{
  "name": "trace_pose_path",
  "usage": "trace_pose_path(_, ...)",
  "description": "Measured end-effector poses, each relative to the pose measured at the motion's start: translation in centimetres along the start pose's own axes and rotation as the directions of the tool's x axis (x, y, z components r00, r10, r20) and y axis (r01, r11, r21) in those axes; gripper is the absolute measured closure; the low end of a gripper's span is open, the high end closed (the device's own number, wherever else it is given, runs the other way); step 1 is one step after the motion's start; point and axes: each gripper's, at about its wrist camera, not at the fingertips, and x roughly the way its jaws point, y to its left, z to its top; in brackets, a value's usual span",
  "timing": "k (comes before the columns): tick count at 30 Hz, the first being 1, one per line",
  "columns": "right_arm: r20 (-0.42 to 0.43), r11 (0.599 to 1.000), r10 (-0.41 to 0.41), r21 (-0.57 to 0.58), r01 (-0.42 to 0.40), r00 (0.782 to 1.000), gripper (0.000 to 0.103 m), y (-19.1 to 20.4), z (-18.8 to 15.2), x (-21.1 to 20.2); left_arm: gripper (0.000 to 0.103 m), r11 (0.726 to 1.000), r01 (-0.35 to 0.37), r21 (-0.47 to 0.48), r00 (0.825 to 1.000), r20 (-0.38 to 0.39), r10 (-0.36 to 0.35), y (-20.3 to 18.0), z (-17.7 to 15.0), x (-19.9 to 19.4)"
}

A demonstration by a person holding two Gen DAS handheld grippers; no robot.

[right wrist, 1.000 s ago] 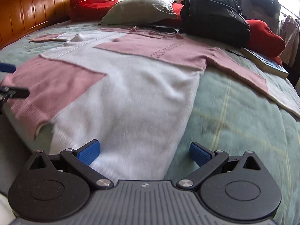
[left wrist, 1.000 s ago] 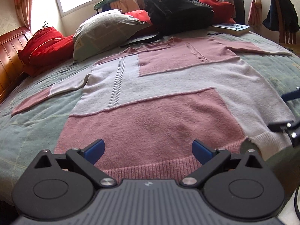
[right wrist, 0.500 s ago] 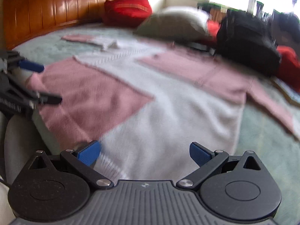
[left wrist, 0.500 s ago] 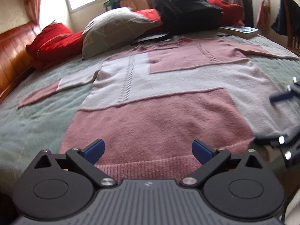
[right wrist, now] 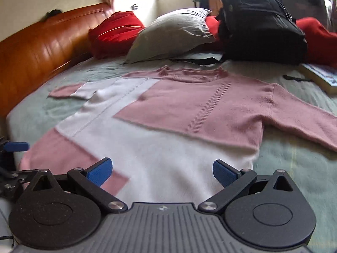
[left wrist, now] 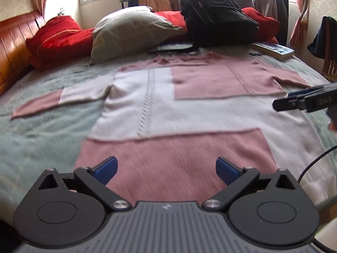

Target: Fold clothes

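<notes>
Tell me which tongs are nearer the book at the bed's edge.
Right. The right tongs hang over the sweater's white side, the side where the book lies. The left tongs sit over the pink hem panel, further from it.

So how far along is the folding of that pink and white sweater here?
Done: the sweater lies flat on the bed, both sleeves spread out; no fold is visible. In hand: nothing. The left gripper and right gripper sit above the hem end with jaws open and empty. Left: every fold, sleeves and body. The backpack and book beyond the collar stay clear.
</notes>
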Motion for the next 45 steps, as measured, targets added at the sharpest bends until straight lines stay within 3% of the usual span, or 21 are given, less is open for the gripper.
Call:
trace_pose_path(5, -0.065, 0.998, -0.056, 0.037, 0.059, 0.996, 0.0, -2.1, -1.7, 2.1, 0.004, 1.0, -0.006, -0.006, 1.0, -0.024, 0.006, 0.2, 1.2, 2.4)
trace_pose_path(8, -0.038, 0.999, -0.039, 0.022, 0.04, 0.998, 0.0, -2.5, -2.2, 0.7, 0.004, 1.0, 0.002, -0.008, 0.998, -0.063, -0.002, 0.0, 1.1, 4.2)
trace_pose_path(14, 0.073, 1.0, -0.031, 0.004, 0.031, 0.997, 0.0, -2.9, 3.1, 0.5, 0.004, 0.999, 0.012, -0.032, 0.996, -0.092, -0.015, -0.1, 0.8, 5.2)
trace_pose_path(21, 0.025, 0.996, -0.088, 0.003, 0.088, 0.996, 0.0, -4.3, 5.7, 7.3, 0.004, 0.999, 0.005, -0.035, 0.996, -0.092, -0.008, 0.3, 0.9, 4.6)
trace_pose_path(24, -0.056, 0.982, -0.182, 0.039, 0.184, 0.982, 0.0, -6.3, 4.9, 8.9, 0.004, 0.999, -0.005, -0.041, 0.996, -0.094, 0.001, 0.7, 0.9, 4.4)
trace_pose_path(27, -0.033, 0.983, -0.162, 0.086, 0.165, 0.986, 0.0, -7.0, 4.3, 7.4, 0.004, 0.999, -0.013, -0.047, 0.994, -0.108, 0.008, 1.1, 0.6, 4.6)
trace_pose_path(30, -0.012, 0.981, -0.177, 0.082, 0.178, 0.984, 0.0, -5.3, 4.5, 5.1, 0.004, 0.999, 0.007, -0.051, 0.992, -0.124, -0.013, 1.5, 0.1, 5.0)
trace_pose_path(33, 0.006, 0.99, -0.134, 0.045, 0.134, 0.991, 0.0, -2.9, 4.2, 3.5, 0.004, 0.998, 0.029, -0.063, 0.989, -0.143, -0.038, 1.9, -0.6, 5.1)
trace_pose_path(38, -0.062, 0.987, -0.158, -0.025, 0.157, 0.986, 0.0, -0.1, 2.2, 3.4, 0.003, 0.995, 0.039, -0.092, 0.985, -0.165, -0.054, 2.1, -1.9, 4.0)
trace_pose_path(41, -0.116, 0.987, -0.158, -0.01, 0.158, 0.981, 0.0, 0.1, 0.3, 3.8, 0.001, 0.996, 0.045, -0.071, 0.981, -0.183, -0.058, 2.0, -3.0, 3.4)
trace_pose_path(45, -0.108, 0.987, -0.161, -0.008, 0.161, 0.981, 0.0, 0.1, -1.2, 2.8, 0.001, 0.996, 0.047, -0.077, 0.971, -0.232, -0.064, 2.3, -3.3, 2.1)
